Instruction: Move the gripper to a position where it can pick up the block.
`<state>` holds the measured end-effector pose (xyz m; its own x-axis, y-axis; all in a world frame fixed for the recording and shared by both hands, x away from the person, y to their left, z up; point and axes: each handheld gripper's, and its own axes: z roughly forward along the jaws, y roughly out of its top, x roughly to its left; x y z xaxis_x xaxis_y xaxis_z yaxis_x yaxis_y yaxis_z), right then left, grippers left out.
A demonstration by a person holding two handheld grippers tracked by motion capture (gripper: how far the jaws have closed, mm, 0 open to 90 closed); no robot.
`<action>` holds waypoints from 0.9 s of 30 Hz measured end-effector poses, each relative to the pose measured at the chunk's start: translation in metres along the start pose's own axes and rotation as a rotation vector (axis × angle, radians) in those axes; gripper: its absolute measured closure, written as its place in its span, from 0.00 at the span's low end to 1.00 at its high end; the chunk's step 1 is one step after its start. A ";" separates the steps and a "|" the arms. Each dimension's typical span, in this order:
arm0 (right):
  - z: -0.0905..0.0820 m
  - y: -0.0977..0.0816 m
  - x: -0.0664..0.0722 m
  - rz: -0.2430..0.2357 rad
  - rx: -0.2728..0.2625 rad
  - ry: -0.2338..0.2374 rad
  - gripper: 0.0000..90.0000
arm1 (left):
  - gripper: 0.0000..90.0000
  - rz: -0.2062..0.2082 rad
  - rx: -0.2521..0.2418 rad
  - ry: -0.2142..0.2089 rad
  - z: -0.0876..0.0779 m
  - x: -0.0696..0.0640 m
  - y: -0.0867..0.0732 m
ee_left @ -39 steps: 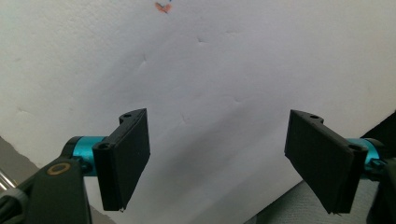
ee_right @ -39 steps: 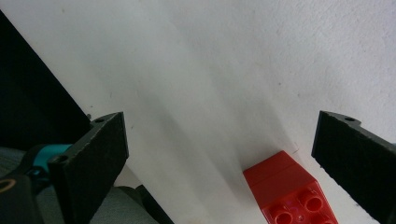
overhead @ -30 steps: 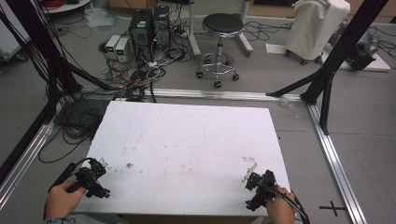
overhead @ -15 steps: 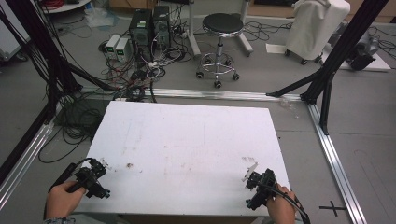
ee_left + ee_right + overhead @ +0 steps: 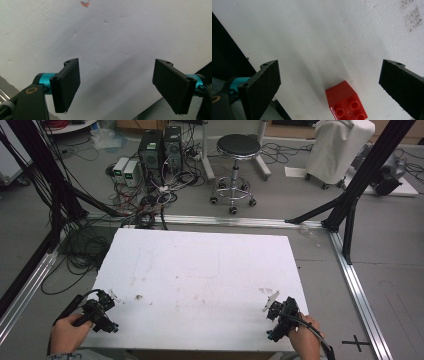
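While both grippers rest low at the near edge of the white table point(image 5: 200, 270), the work looks to be at its very start, with nothing yet picked up. The right gripper point(image 5: 280, 316), held in the person's right hand point(image 5: 306, 340) at the near right corner, has its two black jaws spread wide apart and empty. In the right gripper view, a red toy brick point(image 5: 345, 103) with round studs on top lies on the white surface between those jaws, close to the camera and nearer the right-hand jaw in that view, touching neither. In the high view the brick cannot be made out.

The left gripper point(image 5: 100, 312), held in the left hand point(image 5: 67, 336) at the near left corner, is also wide open and holds nothing; bare white tabletop lies between its jaws. A small orange mark point(image 5: 85, 3) sits farther off on the surface.

The step in hand appears to be the approach to the brick. The next move likely calls for centring the right gripper's jaws over the brick, lowering them to either side, and closing squarely on its flat sides.
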<state>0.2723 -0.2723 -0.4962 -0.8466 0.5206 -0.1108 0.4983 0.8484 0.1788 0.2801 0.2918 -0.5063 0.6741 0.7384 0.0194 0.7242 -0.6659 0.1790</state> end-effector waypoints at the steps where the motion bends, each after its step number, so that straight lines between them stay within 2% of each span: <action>1: 0.000 0.000 -0.001 -0.002 0.000 0.003 0.03 | 0.25 0.000 0.000 0.003 0.000 0.000 0.000; 4: 0.000 -0.002 -0.003 -0.013 0.002 0.043 0.03 | 0.25 0.001 0.004 0.003 0.000 0.001 -0.001; 11: -0.004 -0.008 -0.011 -0.019 0.003 0.046 0.03 | 0.25 -0.004 0.003 0.003 -0.001 0.001 -0.002; 19: -0.004 -0.012 -0.012 -0.100 0.039 0.082 0.03 | 0.25 -0.001 0.001 0.004 0.000 0.000 -0.002; 23: -0.007 -0.015 -0.016 -0.127 0.045 0.083 0.03 | 0.25 0.000 0.008 0.007 0.000 0.000 -0.001; 27: -0.005 -0.017 -0.022 -0.157 0.075 0.083 0.03 | 0.25 0.000 0.008 0.008 0.001 0.000 0.000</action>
<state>0.2816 -0.2987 -0.4918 -0.9260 0.3742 -0.0501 0.3688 0.9250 0.0915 0.2799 0.2916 -0.5072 0.6729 0.7392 0.0277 0.7253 -0.6667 0.1714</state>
